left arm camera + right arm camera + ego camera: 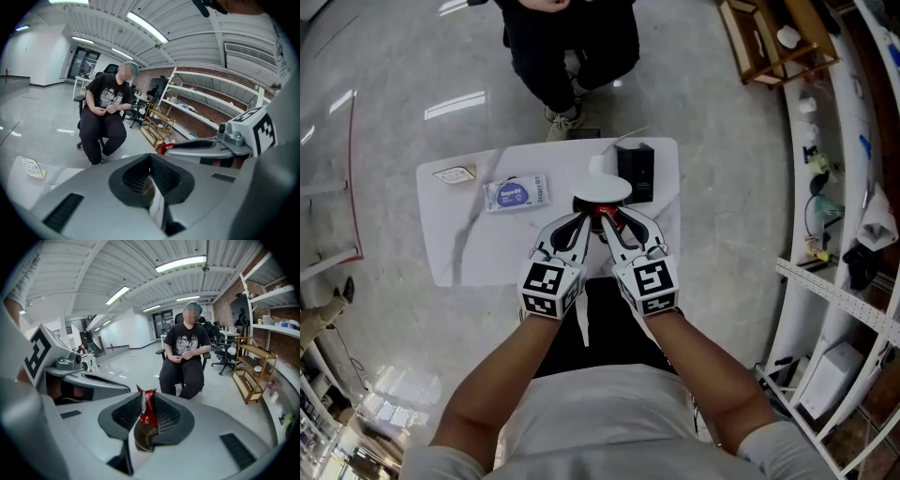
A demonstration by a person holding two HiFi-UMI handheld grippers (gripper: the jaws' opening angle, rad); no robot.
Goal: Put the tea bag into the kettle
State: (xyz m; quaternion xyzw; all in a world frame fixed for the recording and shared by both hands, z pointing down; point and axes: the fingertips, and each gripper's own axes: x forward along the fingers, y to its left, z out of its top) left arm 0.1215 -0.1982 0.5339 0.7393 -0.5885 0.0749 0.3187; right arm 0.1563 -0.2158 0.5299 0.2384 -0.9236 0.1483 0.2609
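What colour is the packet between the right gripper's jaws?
Red packet, clearest in right gripper view.

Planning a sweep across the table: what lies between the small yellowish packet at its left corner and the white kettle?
The head view shows one thing there: a blue-and-white packet, lying flat between the yellowish packet and the kettle.

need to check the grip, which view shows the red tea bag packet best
The right gripper view: the red tea bag packet stands close up, pinched between the right gripper's tongs. The head view shows only a red speck at the tong tips; the left gripper view shows just a small red corner.
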